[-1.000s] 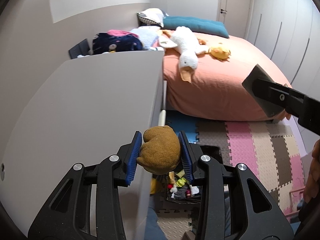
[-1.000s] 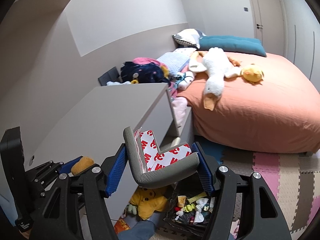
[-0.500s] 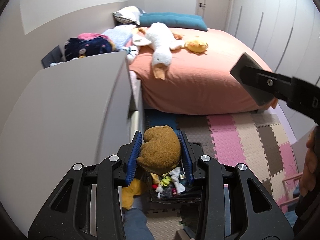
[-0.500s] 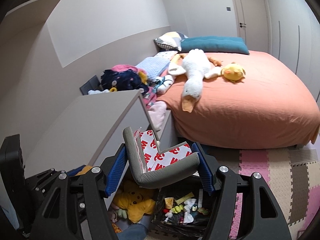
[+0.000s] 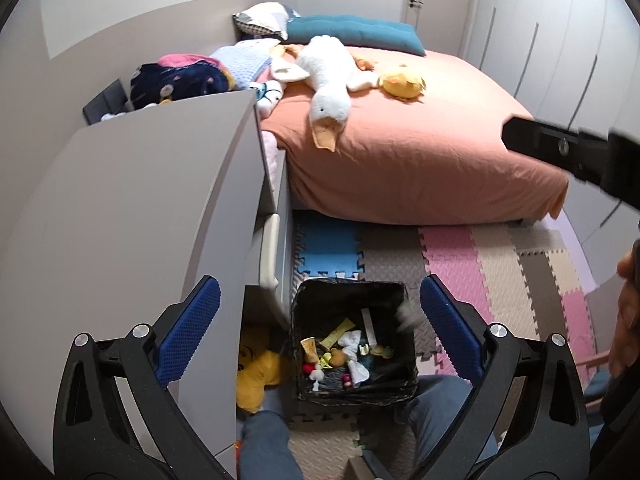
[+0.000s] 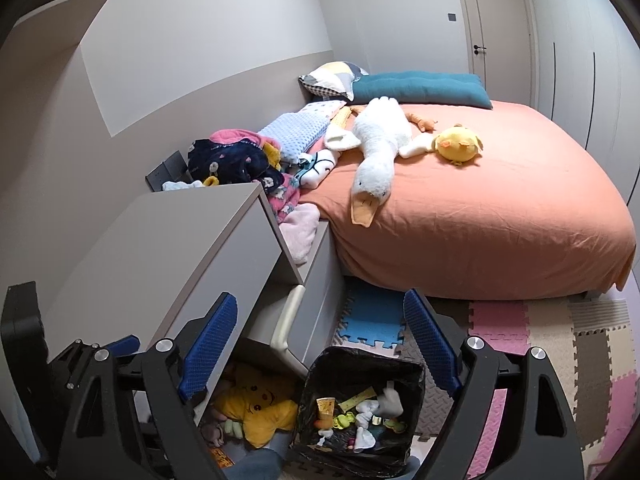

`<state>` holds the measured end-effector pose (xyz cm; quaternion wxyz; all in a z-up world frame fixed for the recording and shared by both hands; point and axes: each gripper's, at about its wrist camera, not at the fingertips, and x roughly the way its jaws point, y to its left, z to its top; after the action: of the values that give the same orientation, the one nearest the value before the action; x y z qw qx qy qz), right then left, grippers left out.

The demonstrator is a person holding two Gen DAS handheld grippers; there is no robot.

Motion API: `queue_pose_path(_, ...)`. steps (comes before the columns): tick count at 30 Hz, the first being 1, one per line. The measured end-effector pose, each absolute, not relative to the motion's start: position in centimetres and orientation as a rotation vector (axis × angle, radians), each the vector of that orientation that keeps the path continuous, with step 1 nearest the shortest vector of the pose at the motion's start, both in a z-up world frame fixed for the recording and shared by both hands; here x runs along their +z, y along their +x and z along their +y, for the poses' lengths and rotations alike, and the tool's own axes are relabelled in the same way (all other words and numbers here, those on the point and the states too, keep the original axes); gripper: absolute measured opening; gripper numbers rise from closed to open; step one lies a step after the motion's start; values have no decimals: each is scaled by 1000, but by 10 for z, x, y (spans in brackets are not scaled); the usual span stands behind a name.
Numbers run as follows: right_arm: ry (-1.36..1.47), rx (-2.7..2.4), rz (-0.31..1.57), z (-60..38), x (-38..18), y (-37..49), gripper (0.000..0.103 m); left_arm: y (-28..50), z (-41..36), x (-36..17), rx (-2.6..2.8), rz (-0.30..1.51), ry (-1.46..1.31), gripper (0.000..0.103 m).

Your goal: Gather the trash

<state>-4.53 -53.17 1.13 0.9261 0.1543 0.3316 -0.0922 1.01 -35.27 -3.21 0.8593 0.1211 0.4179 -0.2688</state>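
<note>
Half a second ago my left tool gripped a brown plush lump and my right tool a grey foam corner guard with red-printed backing; now both stand wide and hold nothing. Both hang over the black-lined trash bin, on the foam floor mat beside the grey counter. A blurred grey shape at the bin's mouth looks to me like the guard falling in. The brown lump seems to lie among the wrappers. I judge this pair of items collected, so both tools are free for more. No writing in the bin is legible now.
</note>
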Motion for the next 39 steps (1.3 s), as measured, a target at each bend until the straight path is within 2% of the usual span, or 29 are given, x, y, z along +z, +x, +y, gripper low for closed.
queue_pose_path(39, 316, -186, 677, -521, 10, -47, 86, 1, -341, -25, -573, 815, 238, 97)
